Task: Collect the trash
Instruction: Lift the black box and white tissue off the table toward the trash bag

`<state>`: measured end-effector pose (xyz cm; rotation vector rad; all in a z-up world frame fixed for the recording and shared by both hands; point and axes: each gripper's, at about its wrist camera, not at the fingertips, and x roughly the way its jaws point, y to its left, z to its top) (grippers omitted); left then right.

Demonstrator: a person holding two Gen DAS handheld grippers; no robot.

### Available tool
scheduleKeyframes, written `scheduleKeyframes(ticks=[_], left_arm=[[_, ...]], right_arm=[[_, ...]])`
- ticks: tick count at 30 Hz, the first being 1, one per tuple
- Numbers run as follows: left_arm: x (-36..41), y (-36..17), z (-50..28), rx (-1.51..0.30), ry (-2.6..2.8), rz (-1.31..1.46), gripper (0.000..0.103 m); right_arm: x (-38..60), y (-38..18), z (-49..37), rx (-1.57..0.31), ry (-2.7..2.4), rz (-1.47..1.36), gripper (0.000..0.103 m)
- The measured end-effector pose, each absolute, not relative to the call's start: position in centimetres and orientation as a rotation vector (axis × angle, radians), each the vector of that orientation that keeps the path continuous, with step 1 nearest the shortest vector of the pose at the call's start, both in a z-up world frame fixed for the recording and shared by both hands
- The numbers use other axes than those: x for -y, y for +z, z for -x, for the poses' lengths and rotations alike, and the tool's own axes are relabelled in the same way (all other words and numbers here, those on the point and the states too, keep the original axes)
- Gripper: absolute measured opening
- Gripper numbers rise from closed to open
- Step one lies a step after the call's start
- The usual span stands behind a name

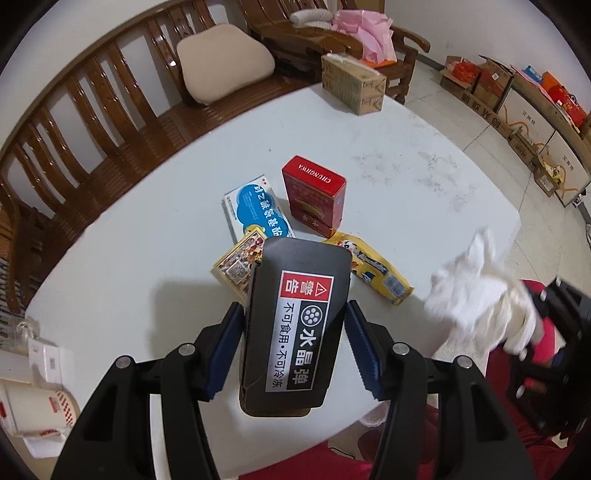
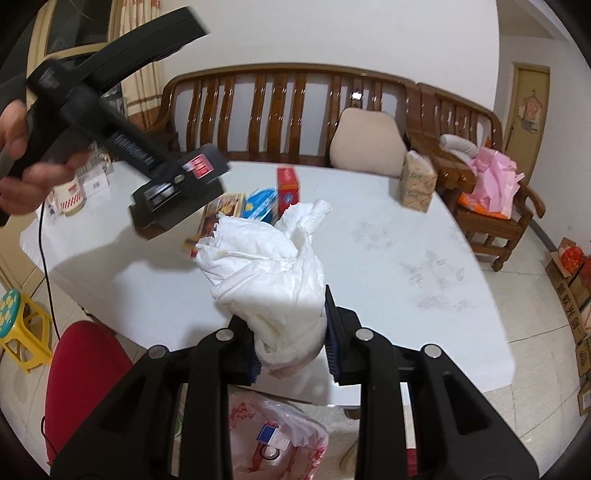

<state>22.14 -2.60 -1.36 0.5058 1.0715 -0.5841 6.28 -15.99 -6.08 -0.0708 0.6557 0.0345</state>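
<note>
Down by the near counter edge a plastic trash bag [image 2: 280, 439] waits, half hidden. The right tongs [image 2: 291, 347] pinch a crumpled tissue wad [image 2: 266, 273]; the left tongs [image 1: 295, 343] squeeze a black box [image 1: 295, 325], both above the counter [image 1: 406, 166]. Either could slip, I'd say: the tissue gives way. Beyond, the box hides part of the snack packets [image 1: 380, 273].

White table [image 1: 406, 155] before me, scuffed grey in patches. Behind it a glossy brown wooden bench [image 2: 258, 107] with a beige cushion [image 2: 365, 144] leaning on its slats. Wooden armchair [image 2: 495, 221] at the far corner. Plain white wall [image 2: 332, 33]. Pale tiled floor [image 1: 461, 107]; cardboard boxes [image 1: 517, 107] line its edge. Yellow stool [image 2: 22, 332] nearby.
</note>
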Motion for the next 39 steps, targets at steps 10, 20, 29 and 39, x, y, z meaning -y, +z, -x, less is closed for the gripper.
scheduleKeyframes(ticks=[10,20,29,39], left_arm=[[1.1,1.7,-14.8,-0.973,-0.561,-0.508,0.055],[0.2,1.8,-8.1,-0.913,-0.561,-0.464,0.055],[0.2,-1.5,-4.9,-0.942,-0.560,-0.395,0.055],[-0.1,-7.6,-3.3,-1.019,-0.527,-0.318,0.055]], right_arm=[[15.5,-1.6,-2.3,-0.606,0.053,0.130,0.027],[14.4,1.0,2.3,-0.574,0.071,0.150,0.027],[13.0,-0.1,5.7,-0.597,0.086,0.170,0.027],[13.1,-4.5,6.0,-0.706,0.099,0.145,0.027]])
